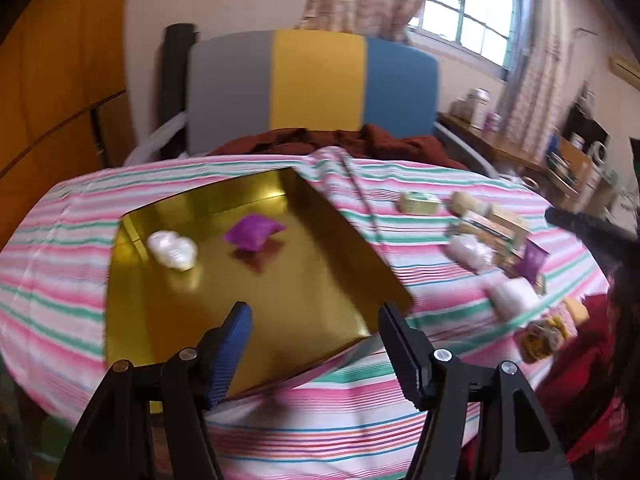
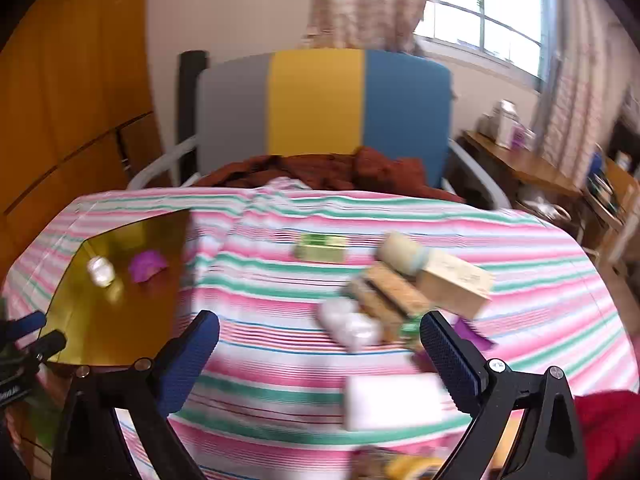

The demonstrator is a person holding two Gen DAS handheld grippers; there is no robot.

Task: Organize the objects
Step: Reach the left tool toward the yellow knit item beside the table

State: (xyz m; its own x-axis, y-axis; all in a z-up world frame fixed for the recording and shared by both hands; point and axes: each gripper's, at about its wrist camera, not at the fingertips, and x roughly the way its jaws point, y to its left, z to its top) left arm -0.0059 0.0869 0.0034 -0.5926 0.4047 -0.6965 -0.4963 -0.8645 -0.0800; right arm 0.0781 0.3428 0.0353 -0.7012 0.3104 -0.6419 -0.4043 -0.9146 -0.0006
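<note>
Hovering wide open and holding nothing: left hand-held gripper (image 1: pixel 314 344) above gold tray (image 1: pixel 280 300), right hand-held gripper (image 2: pixel 320 354) over desk (image 2: pixel 280 360) beside the 2 white packets (image 2: pixel 350 326).

The left gripper (image 1: pixel 314 316) had a black frame of angular linkage arms joined by round silver screw heads. Its left finger carried a blue ribbed pad (image 1: pixel 236 344); the right finger's pad looked black, though blur may have hidden its colour. The right gripper (image 2: pixel 320 332) was built the same way: black arms, silver screws, and blue textured pads (image 2: pixel 452 356) on both fingers. A red sleeve (image 2: pixel 608 432), possibly the person's, showed beside it.
</note>
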